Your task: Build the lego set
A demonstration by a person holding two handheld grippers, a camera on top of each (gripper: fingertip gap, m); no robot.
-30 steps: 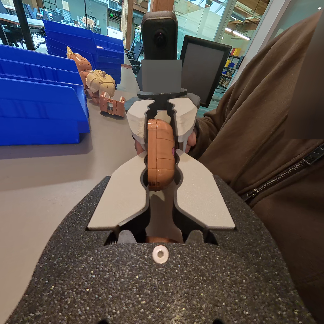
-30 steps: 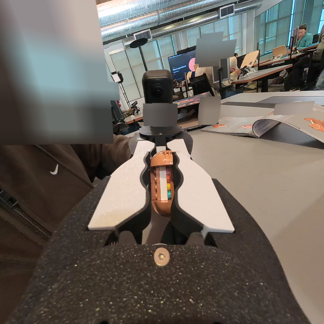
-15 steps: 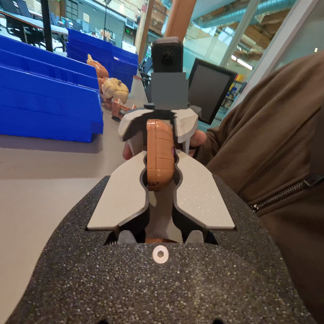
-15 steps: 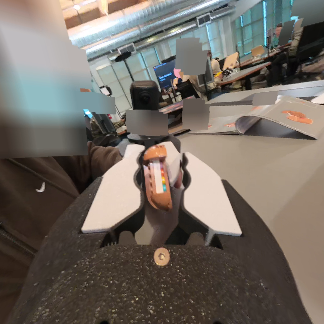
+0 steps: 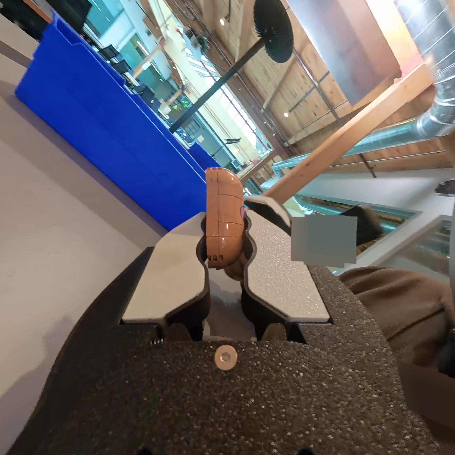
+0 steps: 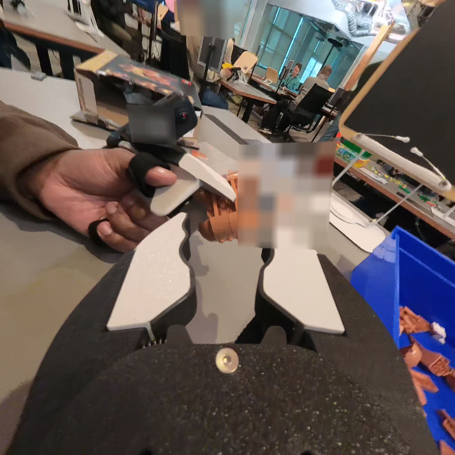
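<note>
My left gripper [image 5: 224,218] is shut on a rounded brown lego assembly [image 5: 222,216] and holds it upright above the grey table [image 5: 61,221]. My right gripper [image 6: 225,230] is open and empty; a mosaic patch hides its right fingertip. In the right wrist view a hand [image 6: 93,192] holds the left gripper, whose white fingers [image 6: 204,174] clamp the brown assembly [image 6: 216,219] just beyond my right gripper's jaws. One finger [image 5: 268,208] of the right gripper shows behind the assembly in the left wrist view.
A blue bin [image 6: 374,278] at the right holds several loose brown lego pieces [image 6: 423,357]. More blue bins [image 5: 98,118] stand along the table on the left. A lego box [image 6: 123,81] lies at the far side. A brown sleeve [image 5: 394,295] is close on the right. My two grippers' fingertips are within a few centimetres of each other.
My right gripper has let go of the brown assembly, opened and drawn back from it. My left gripper has tilted and swung round, still holding the assembly.
</note>
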